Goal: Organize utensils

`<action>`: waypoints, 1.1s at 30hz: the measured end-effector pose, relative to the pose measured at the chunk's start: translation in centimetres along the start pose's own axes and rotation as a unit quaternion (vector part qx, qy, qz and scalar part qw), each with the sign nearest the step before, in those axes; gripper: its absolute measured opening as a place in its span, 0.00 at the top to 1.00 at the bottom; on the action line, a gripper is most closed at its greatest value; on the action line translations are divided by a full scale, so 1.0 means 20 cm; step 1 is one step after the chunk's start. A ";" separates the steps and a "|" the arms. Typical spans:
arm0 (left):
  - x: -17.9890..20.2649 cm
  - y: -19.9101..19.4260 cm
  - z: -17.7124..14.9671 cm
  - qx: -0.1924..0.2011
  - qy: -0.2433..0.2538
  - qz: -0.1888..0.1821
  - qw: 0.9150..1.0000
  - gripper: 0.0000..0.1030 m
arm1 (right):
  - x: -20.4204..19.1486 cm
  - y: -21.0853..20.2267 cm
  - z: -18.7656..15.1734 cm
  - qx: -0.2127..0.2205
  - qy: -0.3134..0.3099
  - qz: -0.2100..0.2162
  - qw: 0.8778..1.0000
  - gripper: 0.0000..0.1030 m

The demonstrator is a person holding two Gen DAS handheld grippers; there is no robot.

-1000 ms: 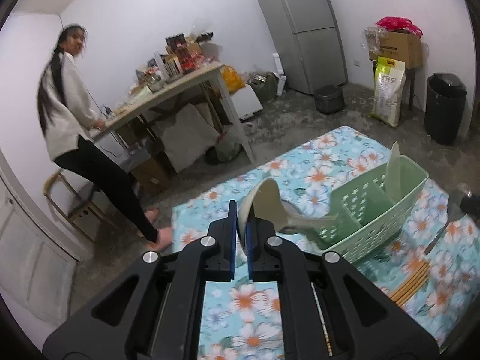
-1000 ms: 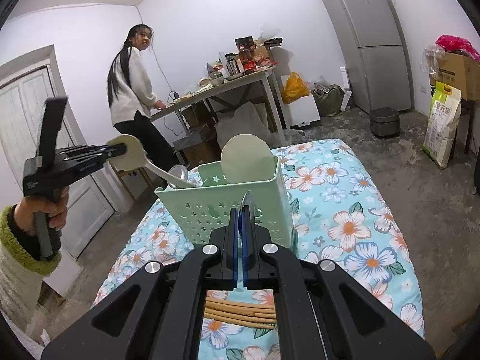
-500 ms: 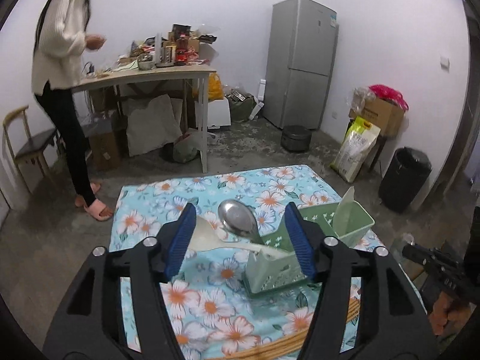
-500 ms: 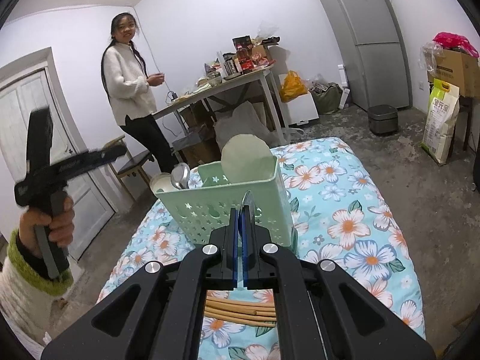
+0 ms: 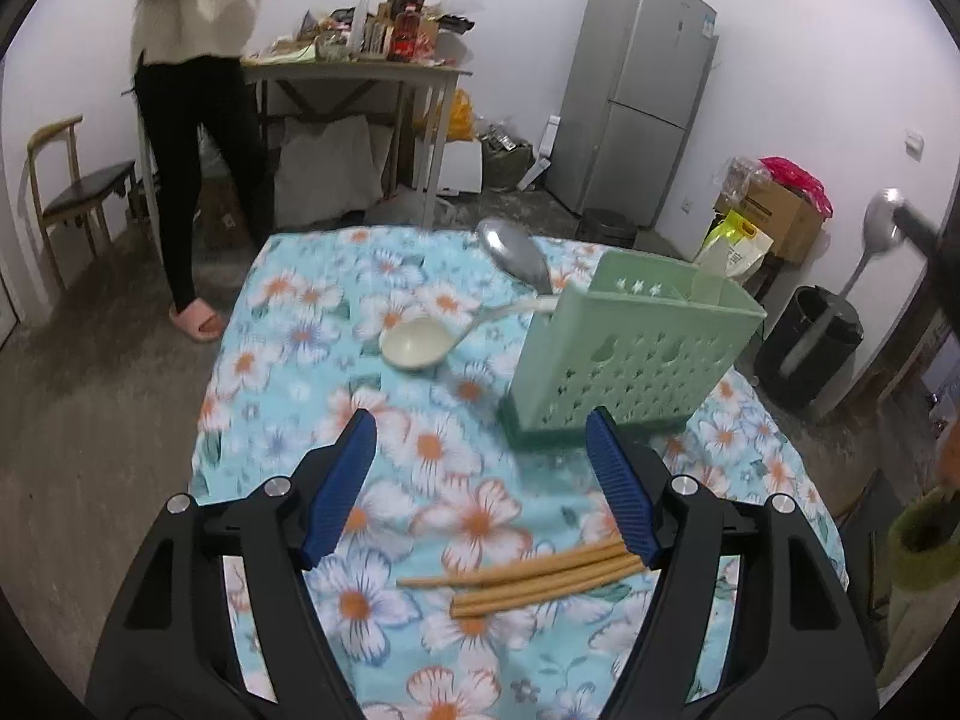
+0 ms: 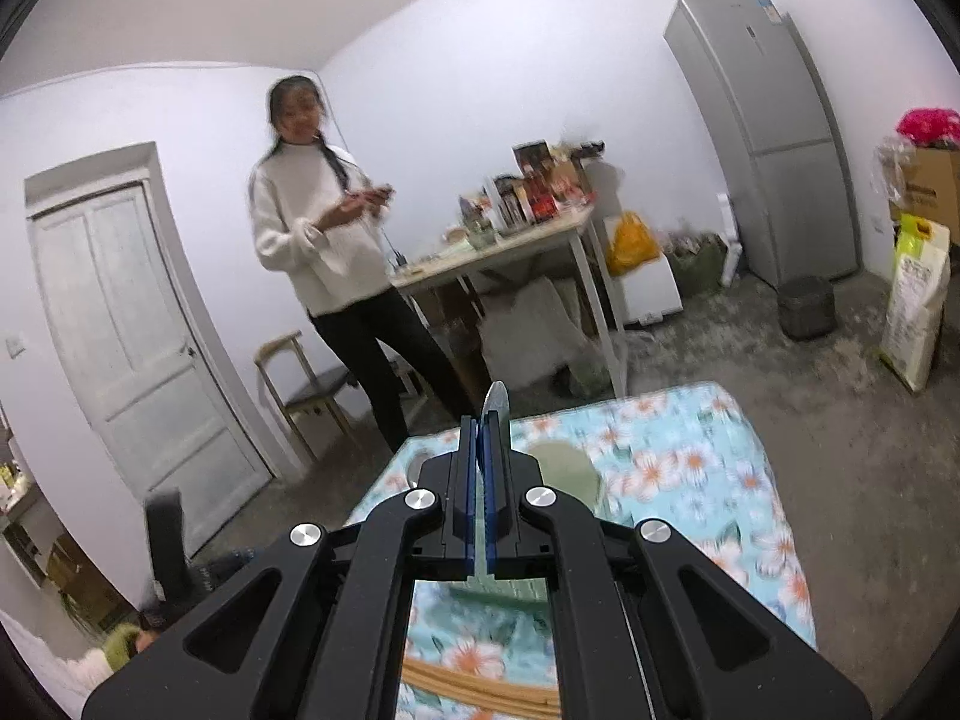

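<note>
A green perforated utensil caddy stands on the floral tablecloth. A white ladle and a metal spoon lean out of it to the left. Wooden chopsticks lie on the cloth in front. My left gripper is open and empty above the cloth, short of the caddy. My right gripper is shut on a metal spoon, raised high; that spoon also shows at the right of the left wrist view. The caddy is mostly hidden in the right wrist view.
A person in a white sweater stands by a cluttered table. A grey fridge, a black bin, boxes and a chair stand around the room. A door is at the left.
My left gripper let go of the white ladle, which now rests in the caddy, and pulled back open. My right gripper rose with the metal spoon still in it.
</note>
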State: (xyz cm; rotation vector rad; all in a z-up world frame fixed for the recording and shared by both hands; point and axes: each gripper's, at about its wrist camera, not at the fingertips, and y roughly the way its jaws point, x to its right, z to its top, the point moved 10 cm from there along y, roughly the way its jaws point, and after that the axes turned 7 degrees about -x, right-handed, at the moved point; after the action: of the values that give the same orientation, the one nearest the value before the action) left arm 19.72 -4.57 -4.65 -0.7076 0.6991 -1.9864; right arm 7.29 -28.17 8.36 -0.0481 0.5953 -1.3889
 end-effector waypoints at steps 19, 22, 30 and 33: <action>-0.50 0.69 0.21 -0.158 -0.374 -0.227 0.885 0.57 | 0.00 0.06 -0.20 -0.047 0.023 -0.009 0.999 0.98; -0.48 0.80 0.15 -0.190 -0.422 -0.235 0.855 0.59 | 0.01 0.07 -0.20 -0.050 0.026 -0.009 0.998 0.98; -0.54 0.99 0.11 -0.187 -0.532 -0.259 0.784 0.69 | 0.03 0.14 -0.22 -0.065 0.032 -0.005 0.997 0.98; -0.54 1.02 0.10 -0.184 -0.549 -0.254 0.775 0.77 | 0.03 0.15 -0.23 -0.067 0.036 -0.002 0.997 0.98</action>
State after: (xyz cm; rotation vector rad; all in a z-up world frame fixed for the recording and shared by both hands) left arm 37.11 -4.56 -19.97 -2.2246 0.1358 -1.4363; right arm 8.05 -26.68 3.12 -0.1083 0.7487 -1.3576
